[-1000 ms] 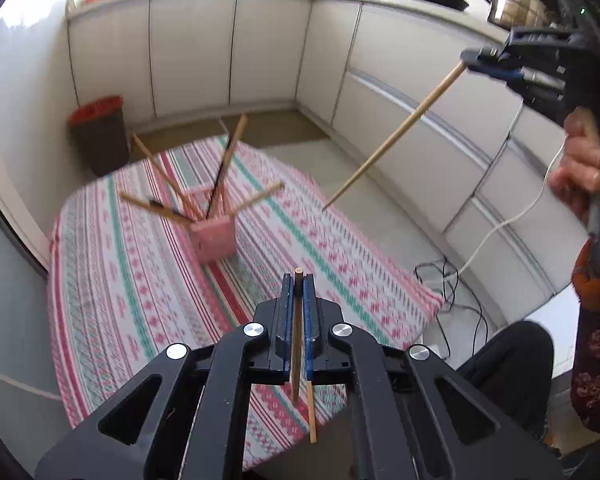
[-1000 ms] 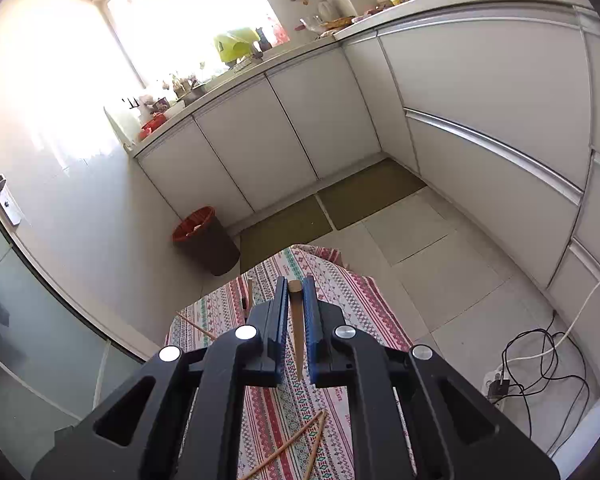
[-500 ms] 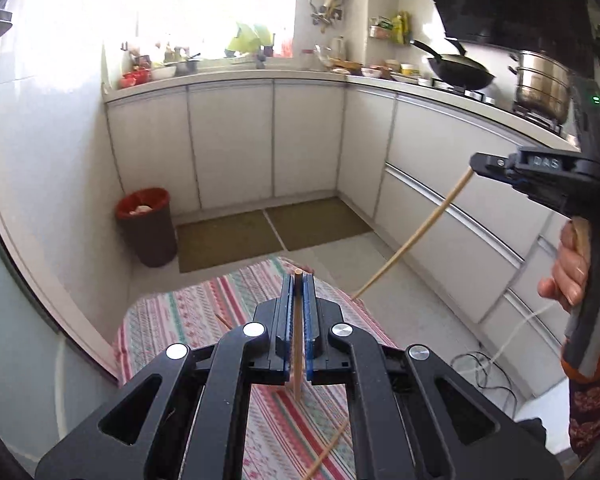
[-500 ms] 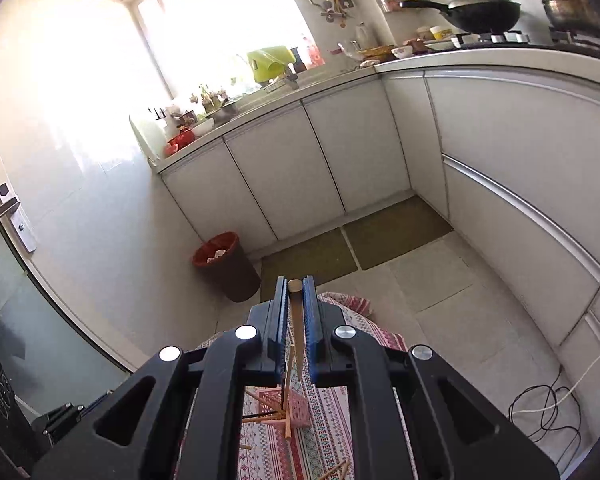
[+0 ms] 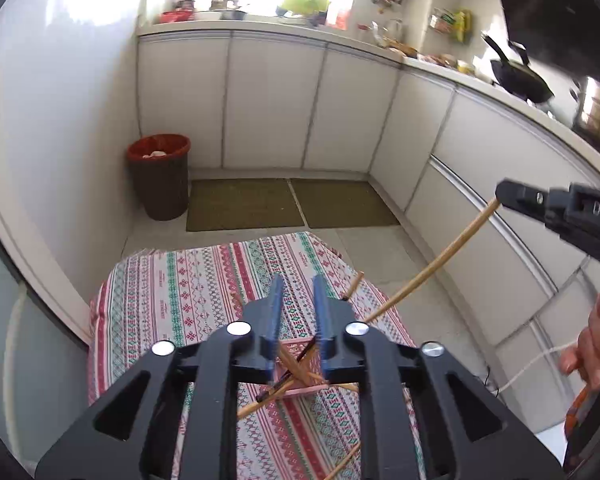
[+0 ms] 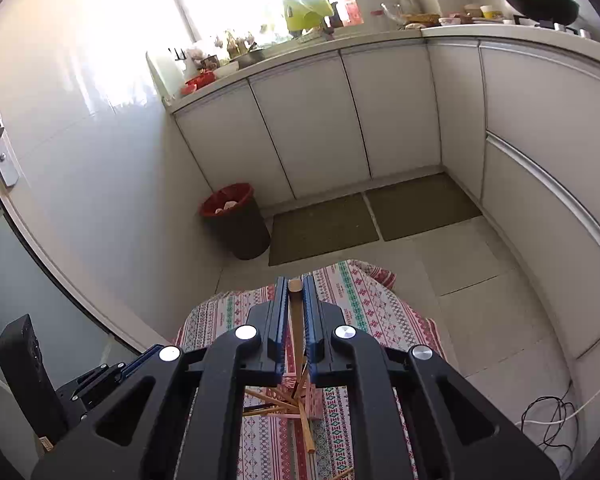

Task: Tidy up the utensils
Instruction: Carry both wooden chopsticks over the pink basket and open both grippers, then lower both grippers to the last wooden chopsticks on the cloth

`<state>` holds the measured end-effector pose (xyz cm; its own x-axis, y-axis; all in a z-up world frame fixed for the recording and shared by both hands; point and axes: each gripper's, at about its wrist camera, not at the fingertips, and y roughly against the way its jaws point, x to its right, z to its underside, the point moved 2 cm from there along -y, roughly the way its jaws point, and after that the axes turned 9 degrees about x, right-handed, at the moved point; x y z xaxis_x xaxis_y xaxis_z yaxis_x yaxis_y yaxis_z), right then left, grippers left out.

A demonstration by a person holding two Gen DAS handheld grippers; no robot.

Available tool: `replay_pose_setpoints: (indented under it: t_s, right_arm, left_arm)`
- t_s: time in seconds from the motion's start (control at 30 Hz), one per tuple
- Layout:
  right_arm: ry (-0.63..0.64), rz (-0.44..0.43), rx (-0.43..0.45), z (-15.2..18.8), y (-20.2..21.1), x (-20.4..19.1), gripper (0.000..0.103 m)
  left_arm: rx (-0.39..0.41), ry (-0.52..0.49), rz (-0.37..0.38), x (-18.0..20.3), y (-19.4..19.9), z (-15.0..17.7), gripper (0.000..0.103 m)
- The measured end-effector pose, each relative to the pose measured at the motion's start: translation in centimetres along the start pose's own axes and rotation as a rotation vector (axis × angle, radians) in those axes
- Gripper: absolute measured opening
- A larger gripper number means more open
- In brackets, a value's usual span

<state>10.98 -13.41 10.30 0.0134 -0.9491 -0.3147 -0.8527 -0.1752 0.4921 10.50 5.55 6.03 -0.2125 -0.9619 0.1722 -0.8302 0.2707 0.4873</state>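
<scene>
Left wrist view: left gripper [image 5: 296, 292] has its fingers parted, nothing between them. Directly below the gap sits the pink holder [image 5: 300, 388] on the tabletop [image 5: 180, 300], with several chopsticks splayed out of it at crossing angles. To the right, well above the tabletop, the right gripper [image 5: 500, 196] pinches one chopstick [image 5: 432, 264] by its top end; the stick's long axis slants down and to the left, its lower tip showing just beside the left gripper's right finger and above the holder's right side. Two loose sticks lie at the near edge of the cloth. Right wrist view: right gripper [image 6: 296, 296] is clenched on the chopstick [image 6: 298, 344], which runs between the fingers and hangs down toward the near side, its lower tip [image 6: 310, 446] past the holder [image 6: 300, 394] and just on its near side; whether the tip is above the opening or in front of it I cannot tell. Judgement: the right hand has the insert; the stick must go more upright and the tip travel slightly far to find the opening. Left gripper is free and nearer the holder, and the loose sticks lie near it.
</scene>
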Motion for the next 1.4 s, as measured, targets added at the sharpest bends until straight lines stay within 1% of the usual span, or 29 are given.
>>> replay_pose_setpoints:
  t_s: [0.13, 0.17, 0.23, 0.33, 0.43, 0.53, 0.57, 0.6, 0.7, 0.73, 0.77, 0.8, 0.83, 0.9, 0.97, 1.03, 1.1, 1.13, 1.17, 1.2, 1.23, 1.3, 1.33, 1.4]
  right_arm:
    - [0.017, -0.001, -0.017, 0.9, -1.1, -0.5, 0.008]
    - [0.017, -0.002, -0.022, 1.1, -1.3, -0.6, 0.008]
    - [0.017, -0.004, -0.034, 1.6, -1.8, -0.8, 0.008]
    - [0.018, 0.007, -0.055, 2.5, -2.7, -1.1, 0.008]
    - [0.017, 0.011, -0.086, 3.5, -4.0, -1.3, 0.009]
    - [-0.014, 0.004, -0.117, 4.7, -5.4, -1.2, 0.016]
    - [-0.023, -0.002, -0.132, 5.2, -5.9, -1.1, 0.025]
    - [-0.029, 0.000, -0.141, 5.6, -6.1, -1.0, 0.032]
    - [-0.031, 0.015, -0.156, 6.6, -6.2, -0.7, 0.032]
    - [-0.032, 0.017, -0.156, 6.8, -6.0, -0.6, 0.034]
    - [-0.033, 0.024, -0.152, 7.0, -5.6, -0.4, 0.038]
    - [-0.034, 0.029, -0.145, 7.3, -5.2, -0.2, 0.043]
    - [-0.035, 0.035, -0.136, 7.5, -4.6, 0.1, 0.045]
    - [-0.033, 0.053, -0.118, 8.0, -3.5, 0.7, 0.055]
    - [-0.013, 0.076, -0.111, 8.7, -2.6, 1.1, 0.057]
    - [0.013, 0.098, -0.100, 9.5, -1.7, 1.3, 0.064]
    - [0.032, 0.131, -0.077, 10.4, -0.7, 1.8, 0.073]
    - [0.040, 0.152, -0.063, 10.9, -0.3, 2.1, 0.076]
    - [0.046, 0.176, -0.044, 11.4, 0.2, 2.4, 0.083]
    - [0.050, 0.195, -0.030, 11.8, 0.7, 2.9, 0.088]
    - [0.051, 0.215, -0.018, 12.5, 1.1, 3.5, 0.090]
    - [0.042, 0.250, -0.011, 13.8, 1.8, 4.9, 0.096]
    - [0.031, 0.270, -0.018, 14.7, 2.0, 5.8, 0.096]
    - [0.014, 0.299, -0.068, 16.5, 1.8, 7.7, 0.096]
  left_arm:
    - [0.090, 0.081, -0.030, -1.2, 1.9, 0.4, 0.026]
    - [0.102, 0.094, -0.037, -1.4, 2.2, 0.3, 0.030]
    - [0.125, 0.125, -0.041, -1.9, 2.9, 0.3, 0.033]
    - [0.122, 0.161, -0.037, -2.5, 2.9, 0.5, 0.033]
    - [0.104, 0.162, -0.053, -3.0, 2.5, 1.1, 0.033]
    - [0.086, 0.157, -0.055, -3.2, 2.0, 1.5, 0.036]
    - [0.081, 0.148, -0.061, -3.1, 1.9, 1.7, 0.038]
    - [0.075, 0.134, -0.068, -2.9, 1.8, 1.8, 0.038]
    - [0.053, 0.097, -0.072, -2.4, 1.7, 2.3, 0.041]
    - [0.049, 0.090, -0.069, -2.2, 1.8, 2.5, 0.045]
    - [0.044, 0.079, -0.065, -2.0, 2.0, 2.6, 0.051]
    - [0.041, 0.068, -0.061, -1.7, 2.1, 2.8, 0.052]
    - [0.038, 0.054, -0.057, -1.2, 2.3, 3.0, 0.054]
    - [0.030, 0.031, -0.052, -0.5, 2.5, 3.6, 0.057]
    - [0.023, 0.010, -0.052, 0.1, 2.7, 4.3, 0.064]
    - [0.010, -0.005, -0.055, 0.7, 2.8, 5.1, 0.068]
    - [-0.006, -0.017, -0.064, 1.1, 2.9, 6.0, 0.075]
    - [-0.014, -0.022, -0.070, 1.2, 2.9, 6.4, 0.080]
    - [-0.022, -0.024, -0.075, 1.3, 2.9, 6.7, 0.086]
    - [-0.031, -0.025, -0.079, 1.3, 2.9, 7.1, 0.089]
    - [-0.045, -0.029, -0.078, 1.3, 3.0, 7.7, 0.093]
    - [-0.090, -0.048, -0.074, 1.5, 2.6, 8.8, 0.095]
    - [-0.129, -0.070, -0.072, 1.8, 2.1, 9.6, 0.096]
    - [-0.197, -0.117, -0.075, 2.3, 1.0, 11.2, 0.096]
